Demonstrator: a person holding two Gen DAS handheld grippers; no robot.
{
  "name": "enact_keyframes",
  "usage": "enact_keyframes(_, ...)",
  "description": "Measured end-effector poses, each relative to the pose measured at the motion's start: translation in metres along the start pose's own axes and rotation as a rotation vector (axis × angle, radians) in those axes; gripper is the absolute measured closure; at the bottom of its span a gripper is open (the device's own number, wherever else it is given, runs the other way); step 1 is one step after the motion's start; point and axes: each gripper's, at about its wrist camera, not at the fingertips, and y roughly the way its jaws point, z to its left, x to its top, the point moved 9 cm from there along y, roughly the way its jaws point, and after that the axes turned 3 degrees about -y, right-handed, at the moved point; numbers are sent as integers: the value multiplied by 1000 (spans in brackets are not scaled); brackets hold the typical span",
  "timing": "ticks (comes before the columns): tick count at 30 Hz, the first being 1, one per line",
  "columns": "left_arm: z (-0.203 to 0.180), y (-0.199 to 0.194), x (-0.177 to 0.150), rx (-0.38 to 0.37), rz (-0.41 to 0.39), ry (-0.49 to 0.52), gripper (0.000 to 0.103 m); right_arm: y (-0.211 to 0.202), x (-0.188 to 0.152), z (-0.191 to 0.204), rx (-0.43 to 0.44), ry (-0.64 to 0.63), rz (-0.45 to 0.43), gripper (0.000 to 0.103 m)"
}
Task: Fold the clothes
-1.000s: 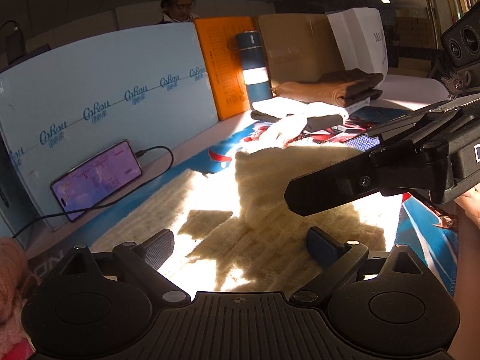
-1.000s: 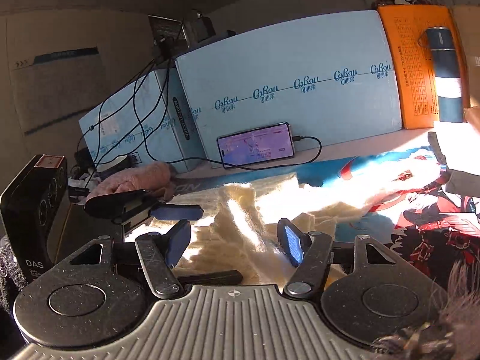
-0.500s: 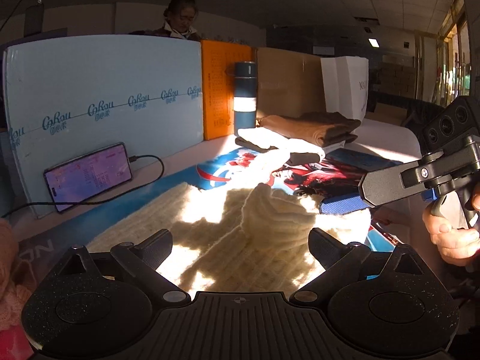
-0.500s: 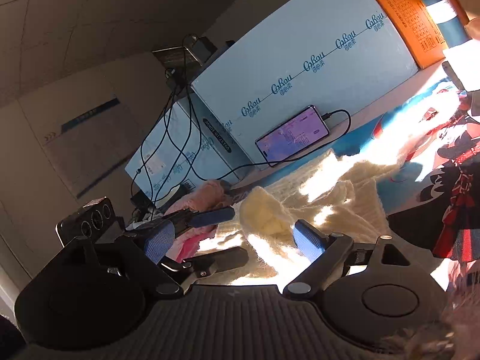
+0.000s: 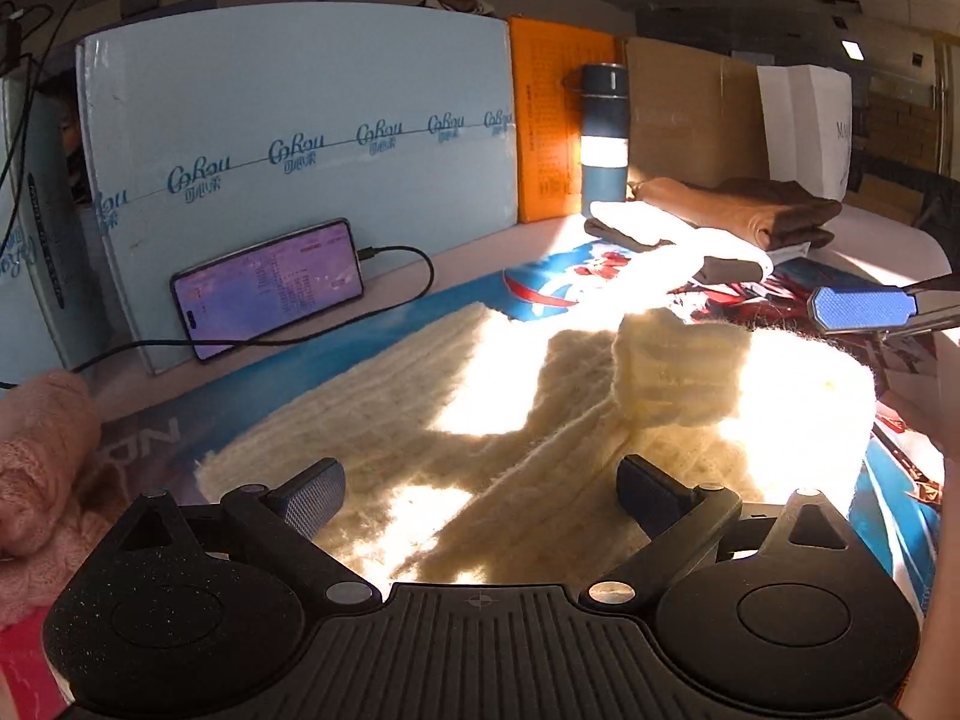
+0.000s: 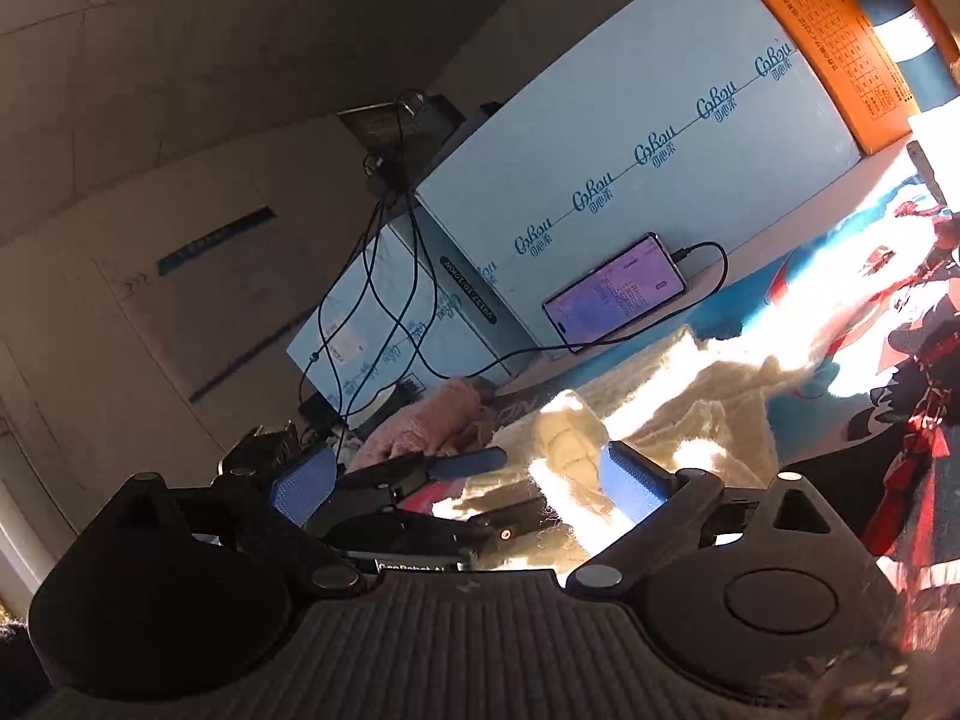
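A cream knitted sweater (image 5: 480, 420) lies spread on the printed table cover, with its folded collar (image 5: 678, 372) standing up at the right. My left gripper (image 5: 480, 489) is open and empty, low over the sweater's near edge. My right gripper (image 6: 465, 480) is open and empty, tilted, above the sweater's right side (image 6: 660, 414). One blue pad of the right gripper (image 5: 861, 309) shows at the right edge of the left wrist view. The left gripper's fingers (image 6: 444, 465) show in the right wrist view.
A phone (image 5: 270, 288) on a cable leans on a pale blue board (image 5: 300, 120) at the back. A pink knit (image 5: 42, 456) lies at the left. Folded clothes (image 5: 720, 222), a blue flask (image 5: 603, 138) and an orange board (image 5: 552, 120) stand at the back right.
My right gripper has drawn away to the right and tilted, out from over the sweater. My left gripper has shifted back a little. The collar now stands free in the light.
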Motion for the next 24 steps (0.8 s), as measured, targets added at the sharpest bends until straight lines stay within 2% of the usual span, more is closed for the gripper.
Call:
enact_keyframes(2, 6, -8, 5, -15, -31, -35, 4, -1, 21, -33, -169, 48, -55, 4)
enact_keyframes(4, 11, -5, 3, 11, -21, -41, 4, -3, 40, -68, -352, 98, -106, 4)
enact_keyframes(6, 16, -2, 1, 40, -7, -45, 4, 1, 55, -115, -537, 143, -120, 4)
enact_keyframes(8, 21, 1, -1, 70, 7, -49, 4, 9, 61, -147, -638, 174, -99, 7)
enact_keyframes(9, 23, 3, -2, 85, 14, -51, 4, 12, 61, -160, -659, 201, -93, 7)
enact_keyframes(10, 26, 4, -3, 99, 21, -53, 4, 16, 61, -171, -677, 229, -88, 8)
enact_keyframes(12, 31, 7, -5, 129, 35, -57, 4, 22, 60, -186, -678, 279, -92, 16)
enact_keyframes(13, 33, 9, -7, 144, 42, -59, 4, 24, 60, -193, -683, 304, -92, 26)
enact_keyframes(14, 35, 10, -8, 158, 49, -61, 4, 26, 61, -197, -694, 317, -103, 47)
enact_keyframes(15, 38, 12, -9, 173, 56, -63, 4, 28, 60, -202, -701, 334, -92, 59)
enact_keyframes(16, 40, 13, -10, 188, 63, -65, 4, 31, 59, -207, -708, 352, -76, 78)
enact_keyframes(17, 41, 13, -10, 191, 64, -65, 4, 34, 62, -202, -686, 344, -84, 85)
enact_keyframes(22, 40, 13, -10, 192, 63, -62, 4, 48, 84, -166, -546, 277, -145, 89)
enact_keyframes(24, 40, 12, -10, 193, 62, -61, 4, 62, 92, -133, -468, 229, -131, 89)
